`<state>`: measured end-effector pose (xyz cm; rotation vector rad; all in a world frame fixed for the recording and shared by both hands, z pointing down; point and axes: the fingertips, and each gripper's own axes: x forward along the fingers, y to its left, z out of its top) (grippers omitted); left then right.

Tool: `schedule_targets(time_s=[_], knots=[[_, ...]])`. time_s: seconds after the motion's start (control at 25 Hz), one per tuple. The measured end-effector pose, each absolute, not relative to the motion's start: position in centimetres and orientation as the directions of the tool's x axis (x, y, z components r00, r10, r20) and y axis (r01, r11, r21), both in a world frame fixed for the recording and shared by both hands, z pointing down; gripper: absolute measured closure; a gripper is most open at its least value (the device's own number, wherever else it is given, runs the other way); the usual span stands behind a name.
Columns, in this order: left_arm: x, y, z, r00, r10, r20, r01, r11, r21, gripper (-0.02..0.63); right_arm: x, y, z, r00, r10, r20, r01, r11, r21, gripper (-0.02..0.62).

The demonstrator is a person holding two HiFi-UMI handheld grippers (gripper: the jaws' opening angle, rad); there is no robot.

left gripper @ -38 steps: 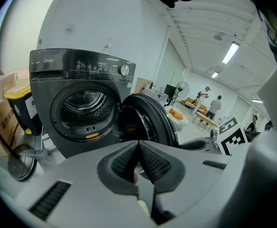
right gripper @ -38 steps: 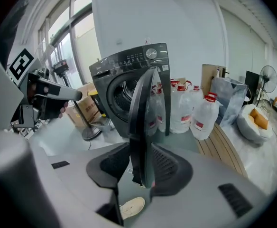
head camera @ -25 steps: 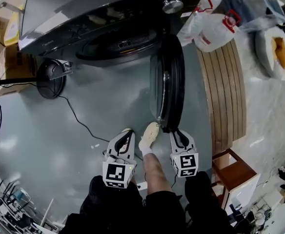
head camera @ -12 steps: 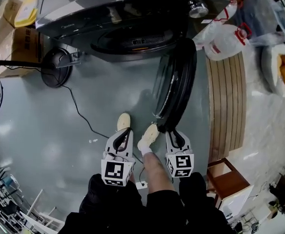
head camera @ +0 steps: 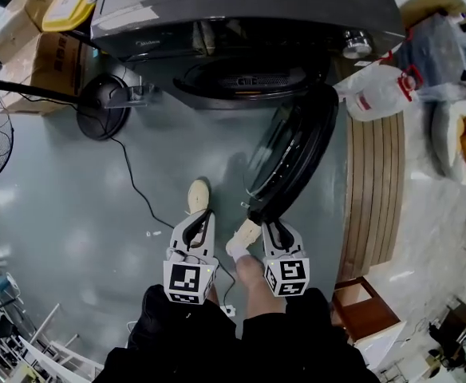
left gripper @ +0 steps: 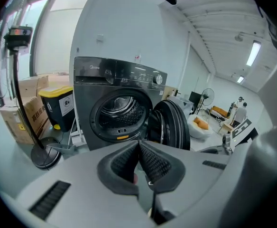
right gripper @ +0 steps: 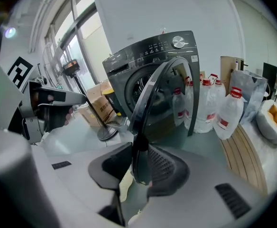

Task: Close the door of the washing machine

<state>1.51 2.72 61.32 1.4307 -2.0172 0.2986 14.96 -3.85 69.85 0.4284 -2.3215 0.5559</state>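
Observation:
The dark grey washing machine (head camera: pixel 241 14) stands at the top of the head view, its round drum opening (head camera: pixel 249 82) uncovered. Its round black door (head camera: pixel 297 150) hangs open, hinged at the right, with the free edge slanting down-left towards me. My right gripper (head camera: pixel 266 218) has that free edge between its jaws. In the right gripper view the door rim (right gripper: pixel 152 89) fills the gap of the right gripper (right gripper: pixel 139 151); the pads rest on it while the jaws are opening. My left gripper (head camera: pixel 203 218) hangs left of the door, away from it. In its own view, my left gripper (left gripper: pixel 138 144) is shut and empty.
A black fan base (head camera: pixel 105 106) and its cable (head camera: pixel 137 190) lie on the grey floor at the left, beside cardboard boxes (head camera: pixel 33 54). Water jugs (head camera: pixel 381 90), a slatted wooden platform (head camera: pixel 373 190) and a wooden box (head camera: pixel 361 313) stand right of the door. My shoes (head camera: pixel 199 194) are between the grippers.
The door's free edge has swung left, from edge-on to slanted, with my right gripper on it. Both grippers have shifted left. The machine now sits more centred in the head view.

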Motion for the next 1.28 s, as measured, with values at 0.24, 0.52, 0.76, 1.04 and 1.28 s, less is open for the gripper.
schedule_targets(time_s=[0.24,0.52,0.76,1.04,1.28], knots=[[-1.9,3.5,61.1,-0.219,-0.762,0.610,-0.902,0.396,0.171,0.581,11.7,-2.7,69.7,-0.703,-0.141,0.697,-0.452,0.845,-0.285,0.474],[-5.5,4.8,61.6,-0.221,-0.758,0.614,-0.899,0.402,0.172,0.581,8.1,-1.8,69.7,-0.695,-0.153,0.703,-0.483,0.823,-0.298,0.476],[-8.6,6.2,61.9,-0.214,-0.749,0.627,-0.899,0.402,0.174,0.581,4.6,-1.1,69.5,-0.692,-0.156,0.705,-0.492,0.816,-0.302,0.476],[-12.2,6.7,61.9,-0.209,-0.747,0.631,-0.896,0.404,0.182,0.581,0.7,-1.0,69.5,-0.689,-0.174,0.704,-0.515,0.801,-0.306,0.474],[-14.9,7.5,62.7,-0.207,-0.741,0.638,-0.894,0.408,0.184,0.581,-2.4,-0.8,69.7,-0.692,-0.177,0.700,-0.522,0.792,-0.317,0.474]])
